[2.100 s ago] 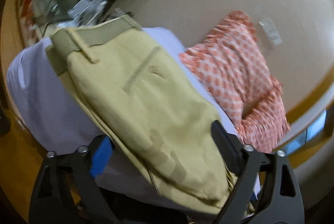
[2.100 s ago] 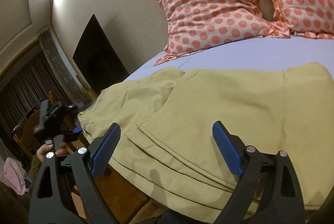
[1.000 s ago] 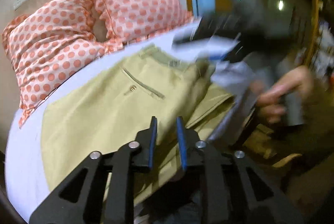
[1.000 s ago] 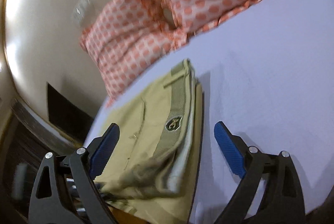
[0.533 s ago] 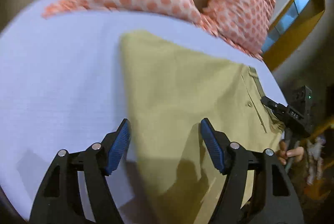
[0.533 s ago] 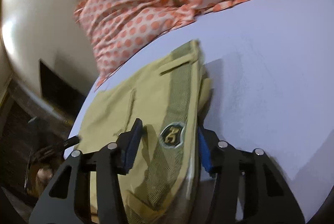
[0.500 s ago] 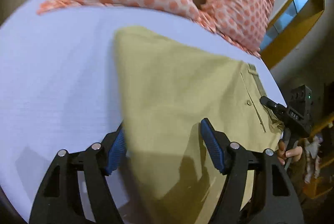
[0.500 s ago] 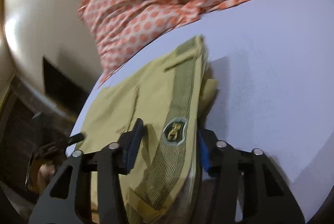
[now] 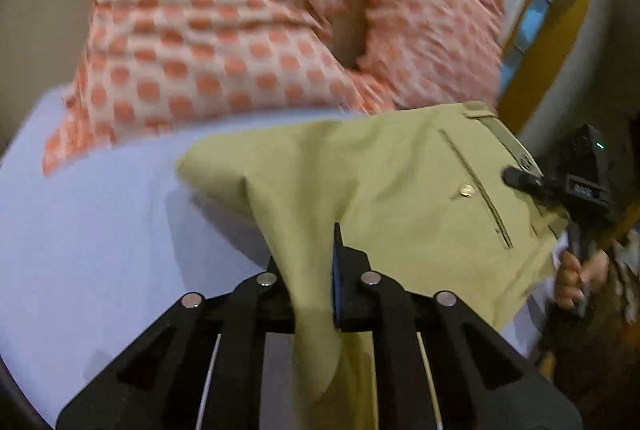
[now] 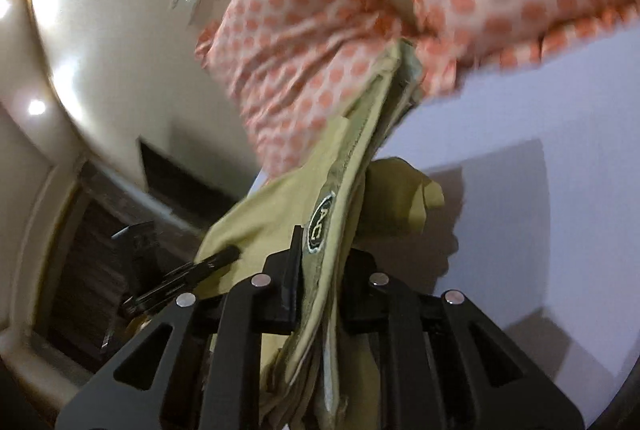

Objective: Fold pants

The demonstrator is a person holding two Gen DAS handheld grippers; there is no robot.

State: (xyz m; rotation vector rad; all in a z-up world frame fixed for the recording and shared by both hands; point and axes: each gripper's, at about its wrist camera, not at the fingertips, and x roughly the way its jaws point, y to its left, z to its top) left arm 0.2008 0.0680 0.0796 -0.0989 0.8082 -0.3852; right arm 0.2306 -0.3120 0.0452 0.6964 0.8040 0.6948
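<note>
Left wrist view: left gripper (image 9: 313, 262) with jaws clenched on a folded edge of the pants (image 9: 400, 197), cloth rising in a tented ridge from the pinch. Beyond, khaki panel spread over the bed sheet (image 9: 100, 230), welt pocket and small metal button (image 9: 465, 189) facing up; right gripper (image 9: 576, 185) at the far waistband side, held in the right hand (image 9: 580, 276). Behind, polka-dot pillows (image 9: 240, 9), blurred.

Right wrist view: right gripper (image 10: 320, 266) with jaws clamped on the stacked waistband (image 10: 360, 149), oval brand patch (image 10: 319, 226) just ahead of the pinch, layers seen edge-on. Loose khaki flap hanging beside the band toward the sheet. Left gripper (image 10: 188, 278) dark and blurred at lower left.

Step in hand, judged: carrying both gripped ends together for the next fold. Best done with both ends raised evenly, cloth taut between the grips, edges aligned before lowering, loose flap tucked under rather than trapped in a crease.

Materials: woven cotton-like twill, matte, limp but creasing well; ribbed webbing at waistband; sheet smooth, pale lilac; pillows ruffled at the edges.
</note>
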